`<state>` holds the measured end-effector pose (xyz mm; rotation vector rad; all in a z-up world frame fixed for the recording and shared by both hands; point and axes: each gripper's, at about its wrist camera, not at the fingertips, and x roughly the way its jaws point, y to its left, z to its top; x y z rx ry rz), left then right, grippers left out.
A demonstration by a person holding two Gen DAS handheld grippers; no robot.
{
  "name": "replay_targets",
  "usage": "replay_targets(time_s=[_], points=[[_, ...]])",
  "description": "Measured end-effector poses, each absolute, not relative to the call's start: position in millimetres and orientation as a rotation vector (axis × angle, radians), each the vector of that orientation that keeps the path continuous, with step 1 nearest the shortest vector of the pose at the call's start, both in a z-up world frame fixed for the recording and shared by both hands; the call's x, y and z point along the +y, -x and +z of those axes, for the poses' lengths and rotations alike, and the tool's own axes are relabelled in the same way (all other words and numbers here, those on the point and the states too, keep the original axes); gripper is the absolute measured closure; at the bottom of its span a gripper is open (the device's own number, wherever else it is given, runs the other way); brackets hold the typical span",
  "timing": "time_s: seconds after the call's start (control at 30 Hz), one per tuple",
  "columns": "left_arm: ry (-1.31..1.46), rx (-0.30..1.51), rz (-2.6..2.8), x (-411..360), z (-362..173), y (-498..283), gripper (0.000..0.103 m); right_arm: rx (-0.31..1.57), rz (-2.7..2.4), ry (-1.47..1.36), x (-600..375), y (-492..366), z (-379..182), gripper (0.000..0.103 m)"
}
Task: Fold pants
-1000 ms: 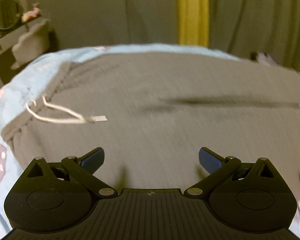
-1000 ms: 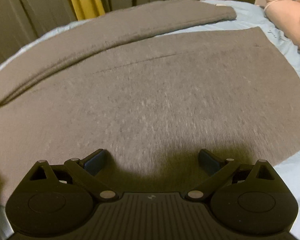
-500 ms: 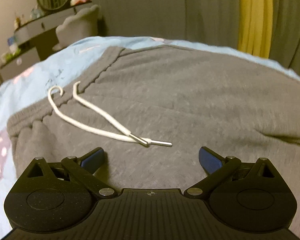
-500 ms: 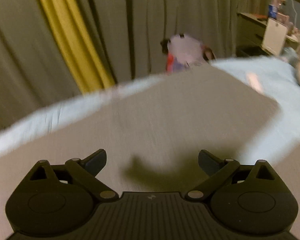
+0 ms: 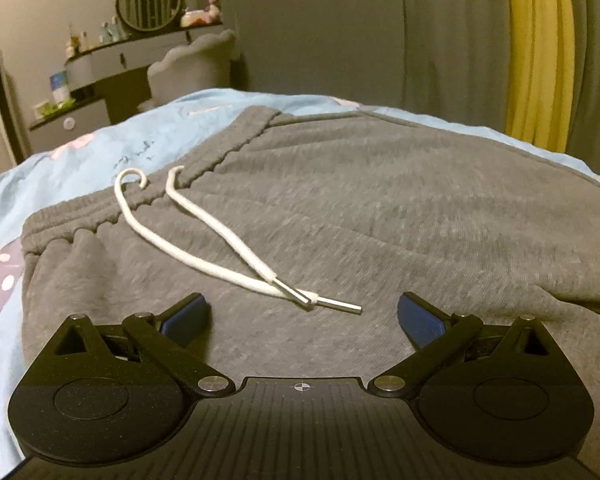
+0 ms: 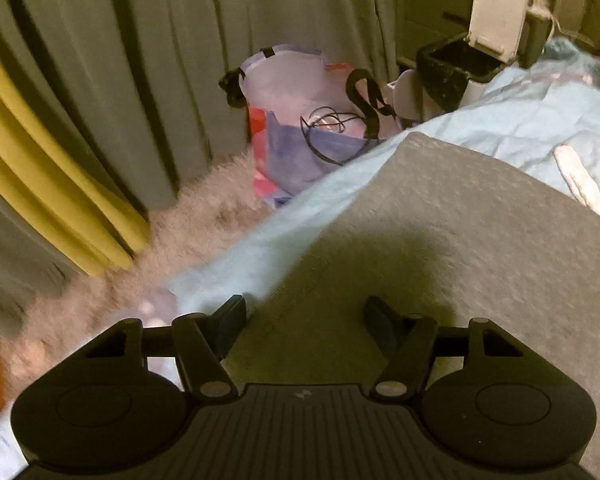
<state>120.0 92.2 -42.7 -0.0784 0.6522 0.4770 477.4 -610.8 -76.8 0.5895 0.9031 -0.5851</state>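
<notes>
Grey pants (image 5: 380, 208) lie flat on a light blue bedsheet (image 5: 100, 148). Their elastic waistband (image 5: 204, 168) runs up the left, and a white drawstring (image 5: 220, 240) with metal tips trails across the fabric. My left gripper (image 5: 302, 314) is open and empty, low over the cloth just below the drawstring tips. In the right wrist view the pants' leg end (image 6: 460, 240) lies on the bed near the mattress edge. My right gripper (image 6: 304, 320) is open and empty over the leg's left edge, its jaws narrower than the left's.
Beyond the bed's far edge there is a fluffy rug (image 6: 160, 240), a purple and white bag (image 6: 300, 128), a bin with its lid up (image 6: 468, 60) and grey and yellow curtains (image 6: 60, 200). A dressing table with a round mirror (image 5: 148, 0) and a chair stand at the far left.
My left gripper has swung left toward the waistband and drawstring. My right gripper has swung across the leg to its end by the bed's edge, and its jaws have narrowed.
</notes>
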Motion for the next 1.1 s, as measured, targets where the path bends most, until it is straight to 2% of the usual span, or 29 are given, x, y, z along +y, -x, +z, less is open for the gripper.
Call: replay_targets(time_s=[0.03, 0.1, 0.13, 0.17, 0.2, 0.37, 0.5, 0.63, 0.77, 0.83, 0.87, 0.93, 0.97, 1.0, 1.1], points=[[0.095, 0.656, 0.48, 93.3, -43.2, -120.3, 0.0, 0.917, -0.593, -0.567, -609.4, -478.8, -78.4, 0.035], [0.121, 0.653, 0.477, 96.1, -44.5, -119.0, 0.0, 0.923, -0.616, -0.504, -607.0, -479.1, -82.6, 0.054], [0.126, 0.657, 0.471, 98.0, -44.7, -119.2, 0.0, 0.924, -0.622, -0.476, -605.4, -479.6, -82.7, 0.058], [0.132, 0.663, 0.463, 99.7, -43.9, -119.0, 0.0, 0.929, -0.623, -0.458, -604.2, -484.6, -81.7, 0.073], [0.136, 0.665, 0.457, 100.9, -43.9, -118.4, 0.0, 0.92, -0.615, -0.468, -605.2, -479.4, -77.5, 0.095], [0.139, 0.67, 0.436, 103.7, -43.3, -117.5, 0.0, 0.8, -0.496, -0.548, -613.6, -416.0, -41.4, 0.098], [0.141, 0.67, 0.414, 105.5, -41.0, -114.6, 0.0, 0.665, -0.415, -0.52, -605.0, -296.1, -15.4, 0.098], [0.162, 0.665, 0.374, 104.7, -34.9, -108.9, 0.0, 0.698, -0.475, -0.571, -592.2, -185.3, -41.8, 0.098], [0.165, 0.655, 0.356, 102.4, -28.3, -101.9, 0.0, 0.774, -0.586, -0.59, -597.1, -141.8, -75.3, 0.1], [0.167, 0.638, 0.361, 101.3, -23.2, -97.6, 0.0, 0.722, -0.561, -0.622, -605.7, -141.4, -62.9, 0.096], [0.164, 0.633, 0.362, 101.0, -20.5, -96.5, 0.0, 0.676, -0.551, -0.607, -607.3, -142.0, -56.2, 0.09], [0.158, 0.634, 0.362, 100.7, -12.6, -95.5, 0.0, 0.621, -0.546, -0.455, -601.9, -149.0, -46.4, 0.064], [0.16, 0.632, 0.358, 100.8, -7.0, -96.0, 0.0, 0.618, -0.529, -0.389, -596.8, -154.2, -45.5, 0.038], [0.167, 0.631, 0.343, 101.2, 1.2, -99.8, 0.0, 0.617, -0.496, -0.344, -593.6, -160.9, -49.0, 0.027], [0.221, 0.619, 0.277, 105.5, 25.5, -123.5, 0.0, 0.672, -0.441, -0.232, -584.9, -186.1, -62.7, 0.027]])
